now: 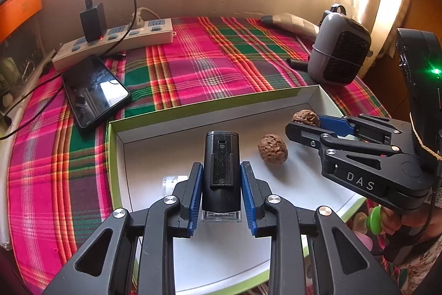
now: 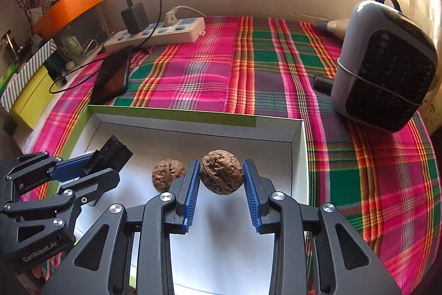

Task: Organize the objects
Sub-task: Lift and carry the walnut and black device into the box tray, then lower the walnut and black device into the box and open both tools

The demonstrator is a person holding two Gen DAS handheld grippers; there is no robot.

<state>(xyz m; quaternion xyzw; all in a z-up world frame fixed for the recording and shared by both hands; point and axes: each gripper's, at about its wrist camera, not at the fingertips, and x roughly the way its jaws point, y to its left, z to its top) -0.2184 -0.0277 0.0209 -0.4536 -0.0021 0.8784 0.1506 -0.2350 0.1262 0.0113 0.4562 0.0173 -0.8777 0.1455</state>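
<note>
Left gripper (image 1: 221,179) jaws are clamping a black boxy device (image 1: 221,157) with a clear end piece, its blue pads (image 1: 194,193) pressing both sides, and holding it above the white floor of the shallow green-edged box (image 1: 193,113). Right gripper (image 2: 221,179) jaws are pinching a walnut (image 2: 221,175) between the pad tips, at medium width, holding it clear of the floor judging by the shadow beneath it. A second walnut (image 2: 168,174) is lying loose on the box floor, just left of the held one and near the left gripper's load. A small white item (image 1: 171,181) is sitting on the floor by the left jaw; too hidden to name.

Step in hand looks like placing: both items are hanging over the box, neither released. Next move likely calls for lowering the walnut beside its twin before opening, since it will probably roll, and setting the device down clear of both nuts.

Outside the box, on the plaid cloth (image 2: 221,74): a phone (image 1: 94,90), a power strip (image 1: 116,41) with a charger (image 1: 92,20), and a grey fan heater (image 2: 386,68) at far right.
</note>
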